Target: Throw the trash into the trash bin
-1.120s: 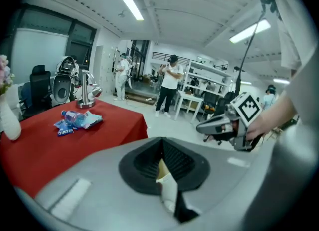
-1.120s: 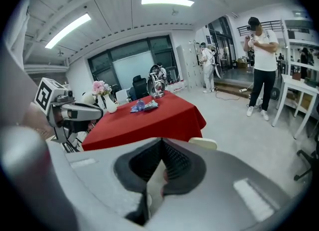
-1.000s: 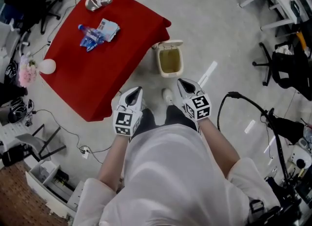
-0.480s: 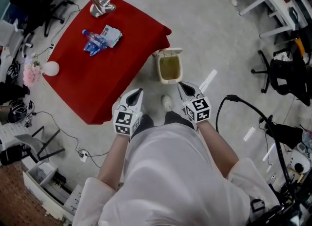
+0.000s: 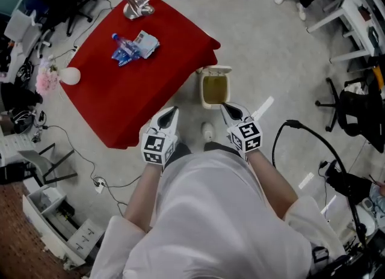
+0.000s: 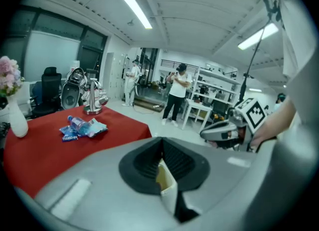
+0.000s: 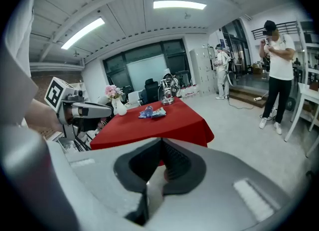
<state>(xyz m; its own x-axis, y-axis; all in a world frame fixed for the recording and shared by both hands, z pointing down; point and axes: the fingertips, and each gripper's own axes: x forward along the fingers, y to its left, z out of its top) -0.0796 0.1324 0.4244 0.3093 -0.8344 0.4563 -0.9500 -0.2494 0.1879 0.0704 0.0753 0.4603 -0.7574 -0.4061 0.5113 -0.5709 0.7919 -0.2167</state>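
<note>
The trash, a crumpled blue bottle and wrappers [image 5: 133, 47], lies on the red table [image 5: 120, 97] at the upper left. It also shows as the trash pile [image 6: 82, 127] in the left gripper view and as the trash pile [image 7: 152, 112] in the right gripper view. A small beige trash bin [image 5: 215, 87] stands open on the floor by the table's near corner. My left gripper [image 5: 171, 111] and right gripper [image 5: 226, 109] are held side by side in front of the person's body, just short of the bin. Both are shut with nothing in them.
A metal stand [image 5: 137, 7] sits at the table's far end and a white vase with pink flowers [image 5: 67, 76] at its left edge. A shoe [image 5: 207, 131] is between the grippers. A black cable [image 5: 289, 128] and office chair [image 5: 358, 100] are to the right. People stand farther back [image 6: 177, 95].
Table and bin have slid a little to the right in the head view as the person moves. Both grippers stay shut and side by side, edging slightly toward the bin.
</note>
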